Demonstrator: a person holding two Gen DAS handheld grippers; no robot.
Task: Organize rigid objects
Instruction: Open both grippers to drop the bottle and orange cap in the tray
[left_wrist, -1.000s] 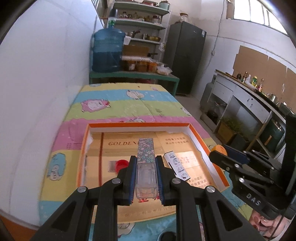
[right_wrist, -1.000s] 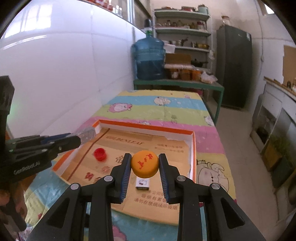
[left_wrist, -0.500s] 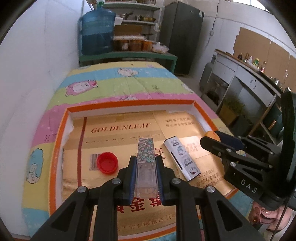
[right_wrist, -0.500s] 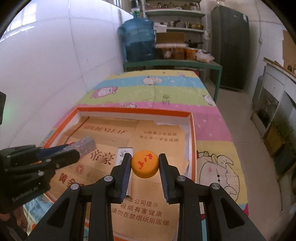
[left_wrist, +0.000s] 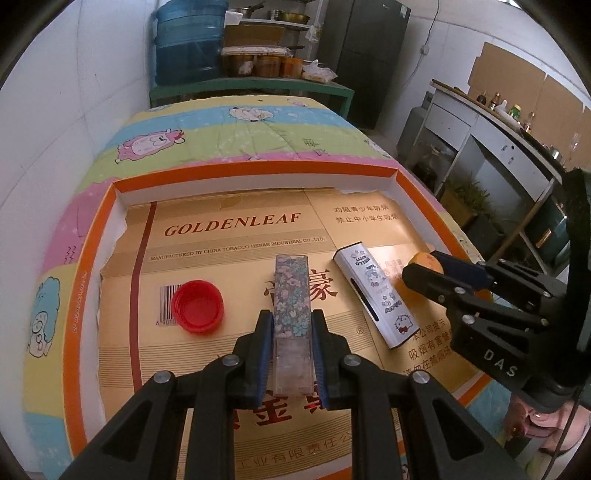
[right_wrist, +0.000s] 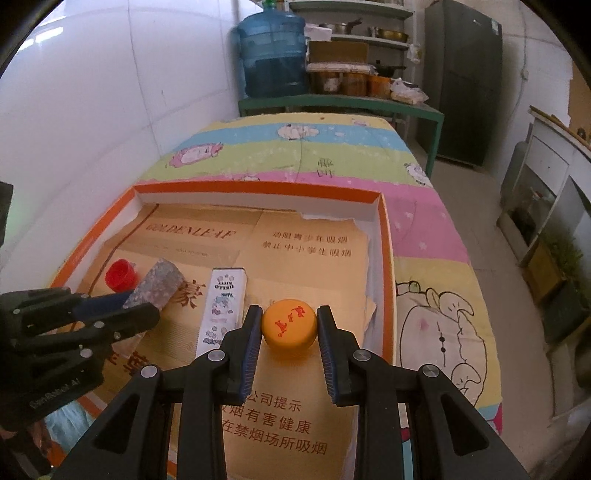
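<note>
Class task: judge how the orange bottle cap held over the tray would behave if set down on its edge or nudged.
The orange bottle cap looks round and rigid, so on its edge it would probably roll. Its flat printed face suggests it would sit steady face down. It seems small and light, so a nudge would likely slide it across the cardboard liner.

Both wrist fisheyes sit close above the shallow orange-rimmed cardboard tray (left_wrist: 94, 254) (right_wrist: 388, 258), angled steeply down along their fingers; both share the tray and white cartoon-printed box (left_wrist: 376, 295) (right_wrist: 223, 302).
</note>
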